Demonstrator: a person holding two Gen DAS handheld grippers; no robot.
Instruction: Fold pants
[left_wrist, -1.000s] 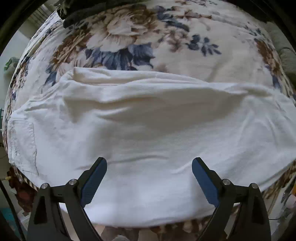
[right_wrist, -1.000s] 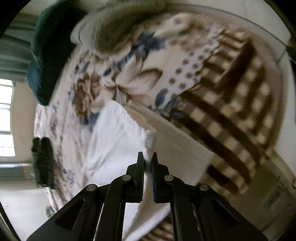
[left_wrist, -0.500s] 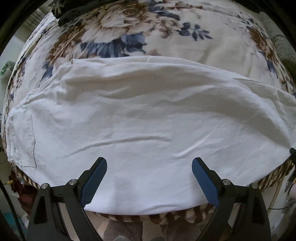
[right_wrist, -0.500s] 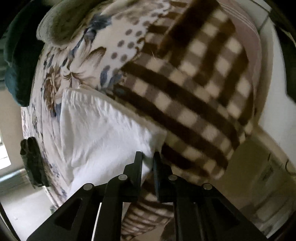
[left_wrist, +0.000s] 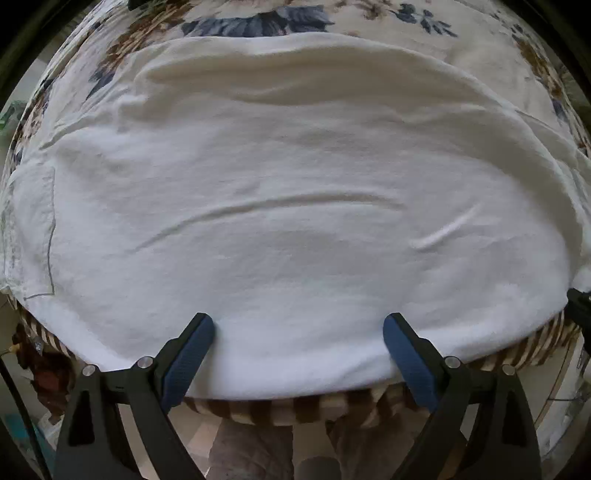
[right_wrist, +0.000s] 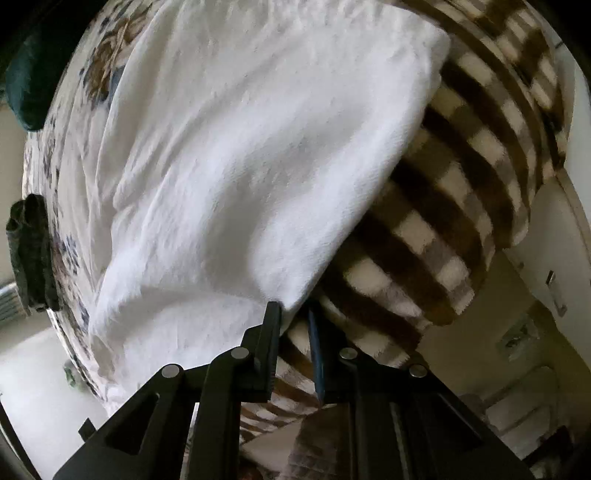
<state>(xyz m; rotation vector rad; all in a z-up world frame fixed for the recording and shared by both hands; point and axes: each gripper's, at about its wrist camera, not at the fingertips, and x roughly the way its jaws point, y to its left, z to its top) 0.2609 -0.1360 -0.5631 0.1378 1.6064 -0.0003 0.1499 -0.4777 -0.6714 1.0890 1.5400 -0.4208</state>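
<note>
Left wrist view: white pants (left_wrist: 295, 192) lie spread flat on the bed (left_wrist: 258, 22), near edge at the bed's lip. Left tongs (left_wrist: 297, 341) wide open over that edge, empty. Right tongs (right_wrist: 293, 325) slightly parted at the near-right corner, no grip. Step: pre-grasp. Next: pinch both, lift, fold to far side.

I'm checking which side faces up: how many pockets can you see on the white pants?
1: a stitched patch pocket at the far left end of the white pants, left wrist view. Others may be hidden underneath.
</note>
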